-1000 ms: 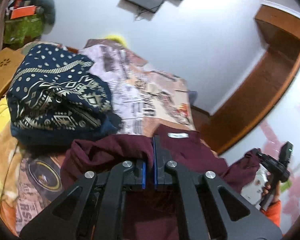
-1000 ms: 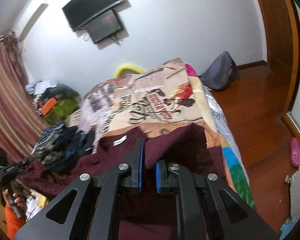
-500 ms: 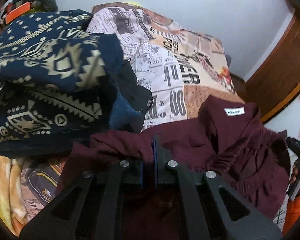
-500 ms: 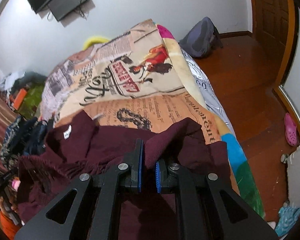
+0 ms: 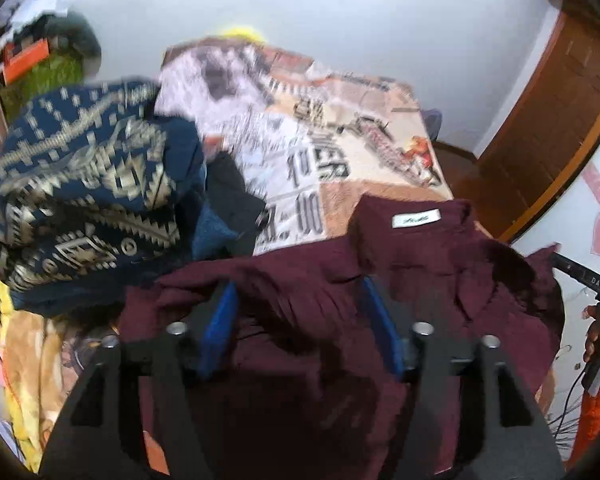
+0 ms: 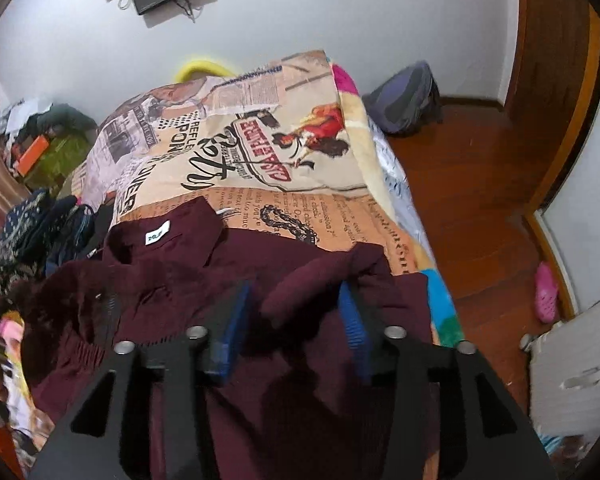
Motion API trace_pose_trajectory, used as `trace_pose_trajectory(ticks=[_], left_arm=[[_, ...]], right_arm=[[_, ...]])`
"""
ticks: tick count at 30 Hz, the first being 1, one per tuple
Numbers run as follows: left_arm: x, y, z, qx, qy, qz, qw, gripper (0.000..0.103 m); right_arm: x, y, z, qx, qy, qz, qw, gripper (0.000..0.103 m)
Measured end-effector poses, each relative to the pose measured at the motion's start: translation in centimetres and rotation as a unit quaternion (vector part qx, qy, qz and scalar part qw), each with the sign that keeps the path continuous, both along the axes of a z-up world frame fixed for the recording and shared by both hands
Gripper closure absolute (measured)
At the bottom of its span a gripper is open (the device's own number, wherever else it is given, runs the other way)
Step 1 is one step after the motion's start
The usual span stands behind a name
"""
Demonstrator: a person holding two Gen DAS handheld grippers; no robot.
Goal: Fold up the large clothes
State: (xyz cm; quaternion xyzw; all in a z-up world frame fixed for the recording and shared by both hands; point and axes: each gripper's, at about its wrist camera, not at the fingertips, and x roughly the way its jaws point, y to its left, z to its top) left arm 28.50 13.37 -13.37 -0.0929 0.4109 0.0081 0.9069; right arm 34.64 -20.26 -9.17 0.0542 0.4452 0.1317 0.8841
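Observation:
A maroon shirt (image 5: 420, 264) with a white collar label (image 5: 416, 220) lies rumpled on the bed, collar away from me. My left gripper (image 5: 300, 316) is open, its blue pads either side of the shirt's left edge, holding nothing. In the right wrist view the same shirt (image 6: 188, 276) shows its label (image 6: 157, 238), and my right gripper (image 6: 294, 312) is open over a bunched fold of the shirt's right side. The right gripper also shows at the right edge of the left wrist view (image 5: 592, 284).
A printed bedspread (image 6: 252, 148) covers the bed. A navy patterned pile of clothes (image 5: 80, 192) sits at the shirt's left. A grey backpack (image 6: 404, 100) and a pink shoe (image 6: 546, 292) lie on the wooden floor to the right.
Both grippers were shut on the maroon shirt and carried it forward and down onto the bed. Both have now opened and let the shirt go.

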Motion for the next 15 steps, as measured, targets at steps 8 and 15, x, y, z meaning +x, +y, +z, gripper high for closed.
trace_pose_trajectory(ticks=[8,15], left_arm=[[-3.3,-4.3,1.4,0.043,-0.028,-0.052,0.9973,0.017],[-4.8,-5.6,-4.1,0.047,0.045,-0.056,0.9963,0.017]], right_arm=[[-4.0,3.0,0.6,-0.013,-0.018,0.060,0.998,0.044],[-6.6,6.2,-2.4,-0.045,0.015,0.121,0.992,0.044]])
